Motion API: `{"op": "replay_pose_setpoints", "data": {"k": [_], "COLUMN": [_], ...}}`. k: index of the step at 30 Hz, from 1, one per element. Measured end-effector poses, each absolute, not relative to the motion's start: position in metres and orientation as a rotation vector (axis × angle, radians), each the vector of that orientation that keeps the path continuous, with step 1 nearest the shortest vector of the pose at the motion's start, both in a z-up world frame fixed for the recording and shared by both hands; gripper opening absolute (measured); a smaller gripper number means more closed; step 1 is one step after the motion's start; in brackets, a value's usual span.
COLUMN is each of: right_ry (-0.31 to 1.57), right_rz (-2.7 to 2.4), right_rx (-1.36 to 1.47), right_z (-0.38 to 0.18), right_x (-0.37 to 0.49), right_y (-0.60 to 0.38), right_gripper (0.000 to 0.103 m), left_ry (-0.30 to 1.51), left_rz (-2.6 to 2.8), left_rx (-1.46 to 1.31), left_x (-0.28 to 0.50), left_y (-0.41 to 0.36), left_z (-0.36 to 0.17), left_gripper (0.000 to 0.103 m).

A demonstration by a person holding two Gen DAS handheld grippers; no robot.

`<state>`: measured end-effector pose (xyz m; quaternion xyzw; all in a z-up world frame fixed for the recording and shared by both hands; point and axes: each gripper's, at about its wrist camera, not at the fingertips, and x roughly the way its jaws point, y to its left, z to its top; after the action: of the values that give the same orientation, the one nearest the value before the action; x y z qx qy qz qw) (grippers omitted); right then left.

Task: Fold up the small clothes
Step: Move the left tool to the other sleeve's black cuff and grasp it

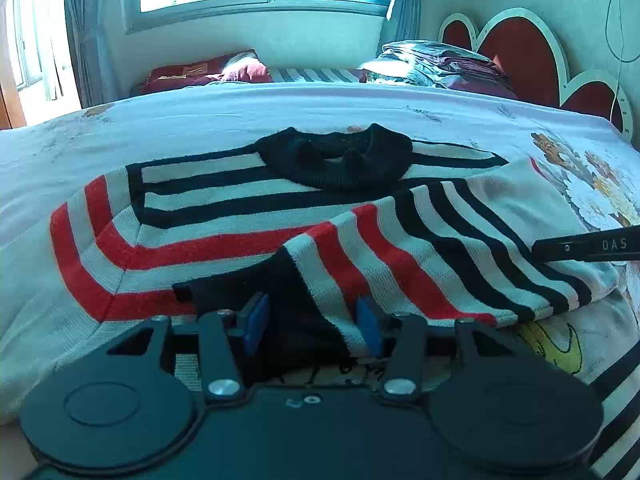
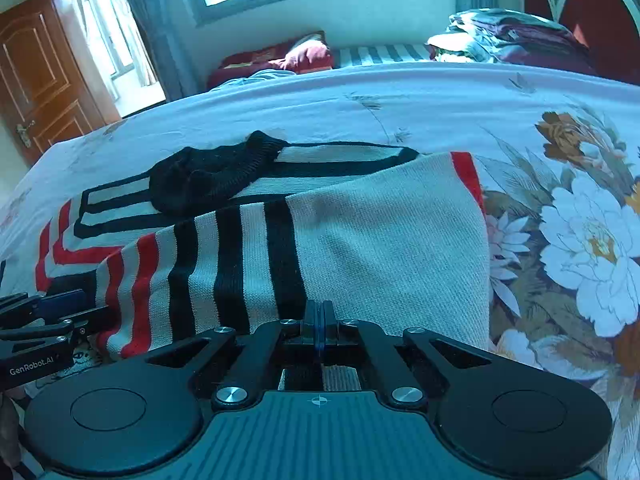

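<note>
The striped sweater [image 2: 248, 240] lies mid-bed [image 2: 400, 92], its right side folded over. The left gripper [image 1: 312, 320], jaws half open, straddles the dark cuff without pinching; the right gripper [image 2: 319, 320], shut tight, apparently presses the fold flat.

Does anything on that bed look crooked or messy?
Only the striped sweater: one side is folded over at a slant, so its stripes cross those beneath, and its black collar is bunched. That fits a fold in progress. Nothing looks damaged or spilled.
</note>
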<state>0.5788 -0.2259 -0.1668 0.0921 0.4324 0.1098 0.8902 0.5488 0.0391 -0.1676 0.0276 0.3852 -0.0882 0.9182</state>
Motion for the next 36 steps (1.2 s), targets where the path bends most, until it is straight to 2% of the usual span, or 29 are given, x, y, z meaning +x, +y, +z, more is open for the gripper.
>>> {"op": "replay_pose_setpoints", "data": {"k": [1,2,3,4,5,6,9,10,11,12,13,14,15,21,27,29,31,32,36], "right_ry": [0.891,0.877,0.87,0.857,0.833,0.809,0.794,0.785,0.783,0.784,0.786,0.785,0.787,0.816,0.833,0.833,0.838,0.841,0.833], "right_rz": [0.202,0.185,0.169,0.158,0.149,0.157,0.17,0.166,0.163,0.159,0.153,0.149,0.147,0.142,0.109,0.104,0.097,0.092,0.082], "right_rx": [0.198,0.208,0.207,0.199,0.185,0.17,0.177,0.175,0.172,0.176,0.179,0.18,0.183,0.202,0.245,0.241,0.231,0.23,0.223], "right_z": [-0.162,-0.158,-0.155,-0.151,-0.148,-0.145,-0.136,-0.132,-0.129,-0.127,-0.125,-0.124,-0.124,-0.13,-0.133,-0.132,-0.131,-0.132,-0.13], "right_x": [0.575,0.571,0.566,0.561,0.555,0.548,0.536,0.532,0.529,0.528,0.527,0.526,0.526,0.533,0.538,0.536,0.534,0.533,0.529], "right_y": [-0.228,-0.23,-0.232,-0.235,-0.236,-0.238,-0.245,-0.246,-0.248,-0.249,-0.25,-0.25,-0.25,-0.241,-0.232,-0.229,-0.227,-0.227,-0.228], "right_gripper": [0.0,0.003,0.027,0.068,0.079,0.079,0.077,0.067,0.061,0.049,0.042,0.042,0.042,0.042,0.042,0.042,0.042,0.042,0.042], "left_ry": [0.782,0.771,0.763,0.751,0.743,0.735,0.706,0.693,0.688,0.687,0.685,0.687,0.689,0.658,0.575,0.556,0.555,0.554,0.484], "left_rz": [-0.175,-0.169,-0.157,-0.139,-0.114,-0.085,-0.039,-0.007,0.032,0.072,0.121,0.174,0.236,0.493,0.58,0.587,0.574,0.536,0.395], "left_rx": [0.05,0.041,0.03,0.017,0.01,0.007,-0.007,-0.011,-0.02,-0.038,-0.069,-0.113,-0.174,-0.495,-0.756,-0.786,-0.781,-0.785,-0.563], "left_x": [0.547,0.545,0.542,0.536,0.531,0.525,0.502,0.492,0.483,0.476,0.467,0.459,0.451,0.408,0.397,0.4,0.404,0.407,0.432], "left_y": [0.042,0.046,0.052,0.06,0.067,0.075,0.105,0.117,0.131,0.147,0.166,0.187,0.21,0.324,0.393,0.404,0.41,0.41,0.366], "left_z": [-0.164,-0.162,-0.159,-0.156,-0.153,-0.15,-0.139,-0.135,-0.133,-0.131,-0.129,-0.128,-0.129,-0.134,-0.149,-0.151,-0.151,-0.15,-0.108], "left_gripper": [0.05,0.057,0.062,0.066,0.079,0.083,0.08,0.078,0.07,0.06,0.053,0.047,0.046,0.05,0.047,0.039,0.008,0.004,0.004]}}
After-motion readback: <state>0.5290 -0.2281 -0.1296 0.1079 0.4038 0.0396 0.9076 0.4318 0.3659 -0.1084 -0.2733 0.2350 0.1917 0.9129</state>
